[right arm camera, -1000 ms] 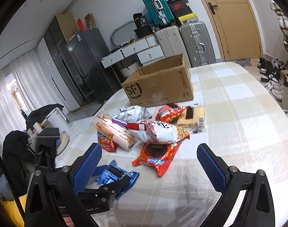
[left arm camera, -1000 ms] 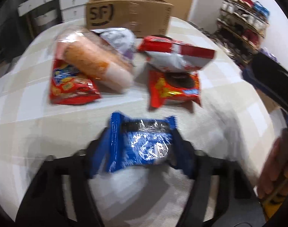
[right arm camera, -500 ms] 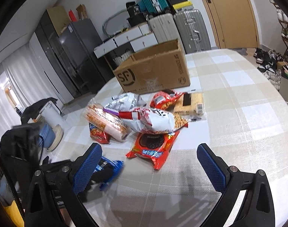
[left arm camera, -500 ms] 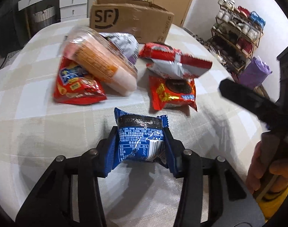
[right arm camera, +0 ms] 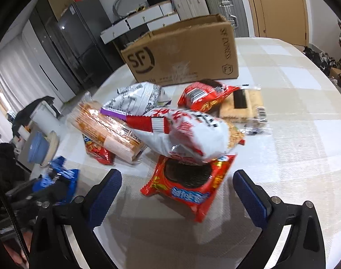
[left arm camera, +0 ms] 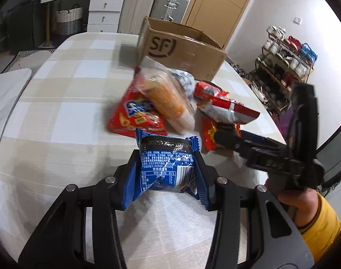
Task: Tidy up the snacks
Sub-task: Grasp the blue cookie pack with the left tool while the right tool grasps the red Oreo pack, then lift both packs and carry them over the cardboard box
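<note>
left tool (left arm camera: 166, 174): clamped on blue packet (left arm camera: 167, 168) (lifted) | right tool (right arm camera: 177, 186): wide, narrowing, straddling red cookie pack (right arm camera: 188, 179)

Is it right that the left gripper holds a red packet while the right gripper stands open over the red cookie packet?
Not quite. The packet in the left gripper is a blue packet, as the left wrist view shows. The rest holds: the right gripper stands open over the red cookie packet.

A lived-in home: behind the cardboard box (right arm camera: 181, 51) stand suitcases (right arm camera: 224, 0), a fridge (right arm camera: 80, 38), white drawers (left arm camera: 103, 11) and a wooden door (left arm camera: 217, 6).
</note>
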